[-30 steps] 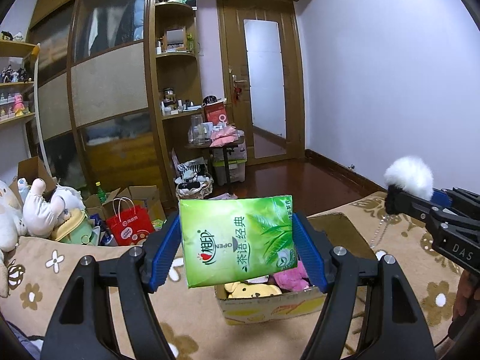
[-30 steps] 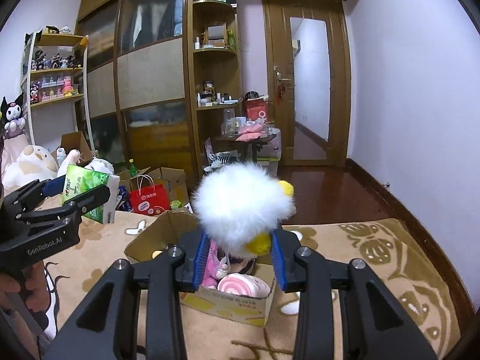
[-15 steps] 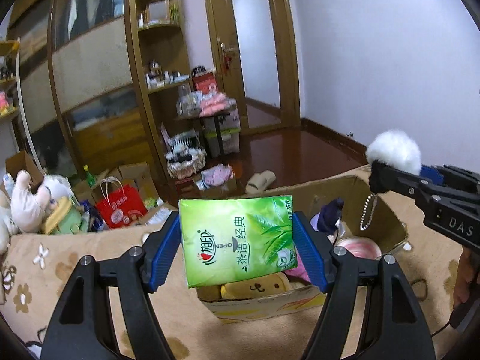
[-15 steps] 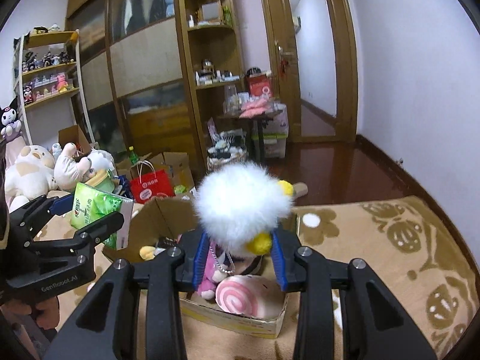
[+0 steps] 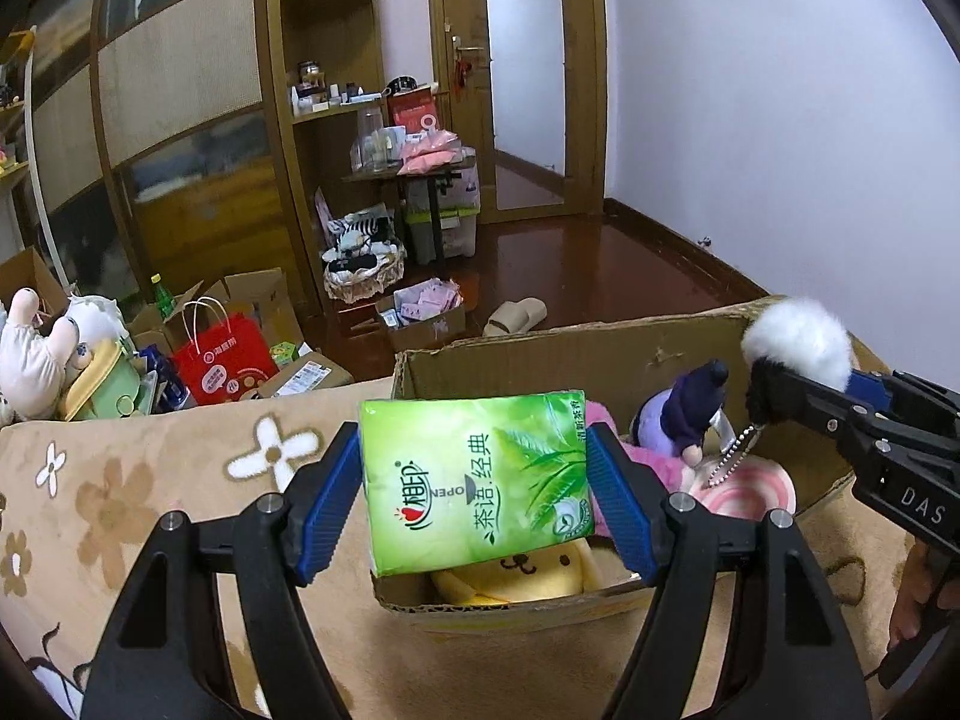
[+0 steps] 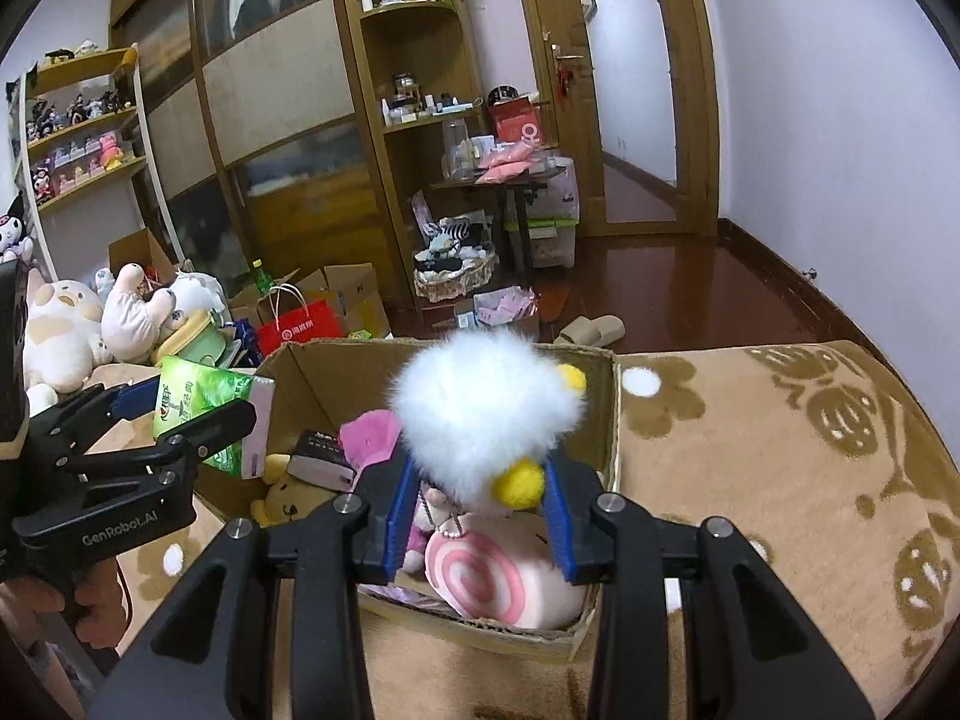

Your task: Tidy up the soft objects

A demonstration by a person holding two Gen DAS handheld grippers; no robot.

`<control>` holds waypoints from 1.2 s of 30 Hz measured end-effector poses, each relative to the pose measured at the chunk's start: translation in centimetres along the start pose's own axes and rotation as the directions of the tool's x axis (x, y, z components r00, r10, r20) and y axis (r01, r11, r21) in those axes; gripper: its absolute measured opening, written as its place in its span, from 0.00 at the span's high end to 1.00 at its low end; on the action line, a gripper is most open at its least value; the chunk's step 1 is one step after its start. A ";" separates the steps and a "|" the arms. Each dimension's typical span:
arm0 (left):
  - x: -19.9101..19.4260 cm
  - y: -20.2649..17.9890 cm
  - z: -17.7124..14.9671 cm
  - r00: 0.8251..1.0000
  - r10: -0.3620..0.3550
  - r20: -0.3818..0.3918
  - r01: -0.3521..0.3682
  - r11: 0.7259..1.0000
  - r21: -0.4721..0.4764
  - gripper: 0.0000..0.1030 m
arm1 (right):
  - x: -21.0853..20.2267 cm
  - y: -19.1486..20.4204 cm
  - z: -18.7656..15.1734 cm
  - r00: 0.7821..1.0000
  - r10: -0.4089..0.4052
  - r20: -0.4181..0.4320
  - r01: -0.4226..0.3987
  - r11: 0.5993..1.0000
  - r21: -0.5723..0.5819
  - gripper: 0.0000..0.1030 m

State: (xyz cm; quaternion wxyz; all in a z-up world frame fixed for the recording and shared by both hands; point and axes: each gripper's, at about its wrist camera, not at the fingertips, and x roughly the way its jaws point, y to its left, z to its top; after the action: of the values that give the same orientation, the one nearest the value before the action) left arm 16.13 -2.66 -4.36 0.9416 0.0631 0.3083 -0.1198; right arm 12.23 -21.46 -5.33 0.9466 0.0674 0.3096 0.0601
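Gripping a green tissue pack [image 5: 477, 483] across its width, the left gripper [image 5: 474, 501] has its jaws spread wide, holding it over the near-left edge of the cardboard box [image 5: 558, 354]. Right gripper [image 6: 477, 513] jaws are narrow, pinching a white fluffy pom-pom toy [image 6: 483, 405] with yellow balls and dangling bead chain above the plush toys in the box.

The left gripper [image 5: 474, 498] clamps a green tissue pack [image 5: 477, 483] above the cardboard box [image 5: 558, 354] — the right gripper [image 5: 798, 387] pinches a white fluffy toy [image 5: 795, 343] alongside.
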 end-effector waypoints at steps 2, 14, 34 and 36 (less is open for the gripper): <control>0.0 -0.1 -0.1 1.000 0.009 -0.004 -0.009 1.000 0.006 0.28 | 0.0 0.0 -0.1 1.000 -0.001 -0.005 0.001 1.000 0.001 0.58; -1.9 -0.1 -0.6 0.996 0.086 -0.003 -0.086 0.996 0.022 0.18 | -1.5 -0.1 -0.3 1.000 -0.016 0.008 0.016 0.999 0.037 0.35; -10.8 3.1 -1.2 0.991 0.121 0.057 -0.114 0.988 -0.107 0.02 | -9.0 1.7 -0.4 0.991 -0.044 0.128 0.044 0.999 0.002 0.00; -11.6 3.0 -1.2 0.990 0.122 0.065 -0.113 0.986 -0.120 0.02 | -9.9 1.8 -0.5 0.989 -0.044 0.138 0.043 0.999 0.004 0.00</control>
State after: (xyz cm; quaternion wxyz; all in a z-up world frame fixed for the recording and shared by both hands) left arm 7.20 2.68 1.73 0.9597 0.0220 0.2762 -0.0482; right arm 3.86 -21.16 0.34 0.9668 0.0653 0.2446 0.0344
